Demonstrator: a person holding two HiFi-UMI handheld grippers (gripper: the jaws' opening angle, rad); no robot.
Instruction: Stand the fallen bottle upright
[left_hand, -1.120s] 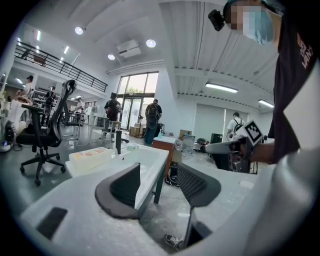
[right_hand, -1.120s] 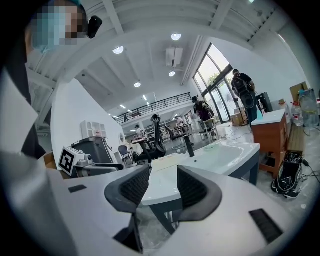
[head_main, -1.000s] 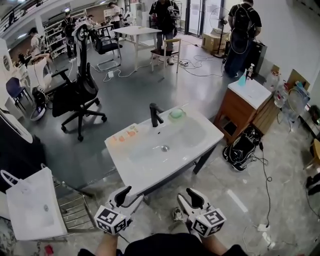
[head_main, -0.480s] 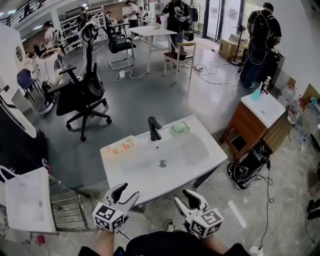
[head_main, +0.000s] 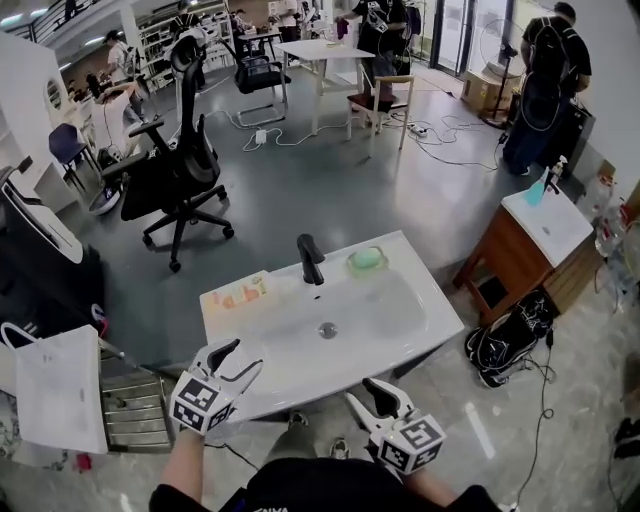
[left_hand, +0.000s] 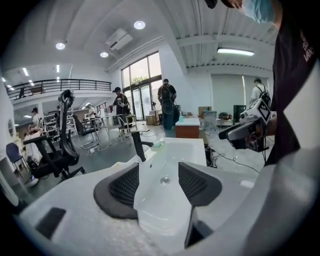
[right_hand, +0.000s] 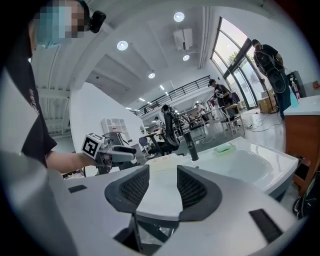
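A white sink (head_main: 440, 322) with a black faucet (head_main: 309, 258) stands in front of me. A pale green object (head_main: 366, 258) lies on its back ledge right of the faucet; I cannot tell whether it is the bottle. My left gripper (head_main: 238, 357) hovers over the sink's front left corner, its jaws opening with nothing between them (left_hand: 159, 182). My right gripper (head_main: 368, 392) is just short of the front edge, open and empty (right_hand: 163, 186). Each gripper view looks across the basin toward the faucet (left_hand: 136, 145) (right_hand: 190, 145).
Orange and pink items (head_main: 240, 292) lie on the sink's left ledge. A white bag (head_main: 60, 395) and a metal rack (head_main: 135, 410) stand at the left, a black office chair (head_main: 180, 170) behind. A wooden cabinet (head_main: 540, 235) and a black bag (head_main: 510, 335) are at the right. People stand far back.
I have come closer to the sink. The left gripper has moved forward and now reaches over the sink's front left corner. The right gripper stays near the front edge.
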